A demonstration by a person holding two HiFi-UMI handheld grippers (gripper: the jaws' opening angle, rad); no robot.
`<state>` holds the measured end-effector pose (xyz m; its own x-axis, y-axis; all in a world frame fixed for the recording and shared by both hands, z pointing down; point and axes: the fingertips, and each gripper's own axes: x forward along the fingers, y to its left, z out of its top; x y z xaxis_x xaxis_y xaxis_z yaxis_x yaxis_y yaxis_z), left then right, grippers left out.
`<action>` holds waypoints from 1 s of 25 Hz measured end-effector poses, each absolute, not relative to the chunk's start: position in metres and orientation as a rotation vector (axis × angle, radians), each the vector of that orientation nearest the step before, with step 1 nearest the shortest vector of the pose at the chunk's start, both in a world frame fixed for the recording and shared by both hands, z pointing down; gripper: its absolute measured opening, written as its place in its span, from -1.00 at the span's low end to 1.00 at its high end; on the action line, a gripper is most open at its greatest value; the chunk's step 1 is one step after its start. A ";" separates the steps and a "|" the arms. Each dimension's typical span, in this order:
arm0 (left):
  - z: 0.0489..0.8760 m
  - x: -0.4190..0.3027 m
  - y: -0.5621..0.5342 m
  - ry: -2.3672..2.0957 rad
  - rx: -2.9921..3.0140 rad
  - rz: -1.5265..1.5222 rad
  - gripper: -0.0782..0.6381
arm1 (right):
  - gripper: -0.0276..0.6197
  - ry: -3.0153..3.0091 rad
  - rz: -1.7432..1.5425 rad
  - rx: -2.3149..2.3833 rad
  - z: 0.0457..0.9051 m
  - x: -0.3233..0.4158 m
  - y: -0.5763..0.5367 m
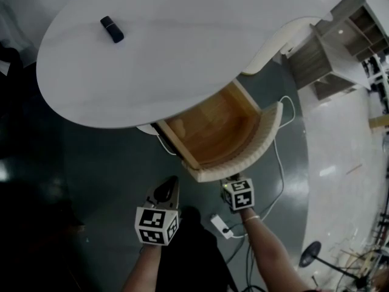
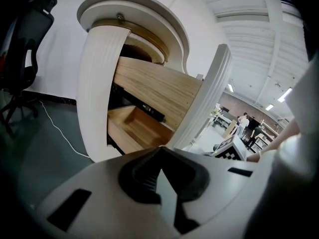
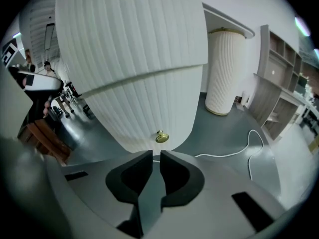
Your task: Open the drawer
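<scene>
The drawer [image 1: 209,132] under the white table [image 1: 182,47] stands pulled out, its wooden inside bare. Its curved ribbed white front [image 1: 258,145] faces me. My right gripper [image 1: 234,179] hovers just in front of that front. In the right gripper view the ribbed front [image 3: 134,59] fills the frame, with a small brass knob [image 3: 161,137] just beyond my right gripper [image 3: 156,156]; the jaws stand narrowly apart with nothing between them. My left gripper [image 1: 165,190] is to the drawer's left, tips together and empty. The left gripper view shows the drawer [image 2: 134,128] from the side beyond my left gripper [image 2: 159,151].
A small black object [image 1: 112,29] lies on the tabletop. A white power strip [image 1: 220,225] and a cable [image 1: 281,163] lie on the dark floor. A shelf unit [image 1: 340,47] stands at the right, a ribbed table leg [image 3: 224,73] behind the drawer, an office chair [image 2: 25,39] at the left.
</scene>
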<state>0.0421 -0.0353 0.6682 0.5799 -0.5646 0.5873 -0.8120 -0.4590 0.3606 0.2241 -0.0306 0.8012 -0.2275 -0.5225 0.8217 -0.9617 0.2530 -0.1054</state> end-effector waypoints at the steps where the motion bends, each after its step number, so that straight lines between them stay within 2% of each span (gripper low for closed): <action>1: 0.665 0.043 -0.034 -1.092 2.188 0.522 -0.78 | -0.78 -1.861 0.849 1.361 0.794 0.223 -0.027; 8: 0.621 0.041 -0.016 -1.094 2.179 0.564 -0.78 | -0.90 -1.922 0.854 1.398 0.714 0.205 -0.002; 25: 0.495 0.035 -0.004 -1.138 2.185 0.572 -0.77 | -0.91 -2.100 0.833 1.475 0.508 0.174 0.033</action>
<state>0.0345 -0.0042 0.4948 0.5392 -0.5768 0.6137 -0.8367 -0.4502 0.3119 0.1738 0.0335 0.5076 -0.3342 -0.6773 0.6554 -0.9424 0.2494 -0.2228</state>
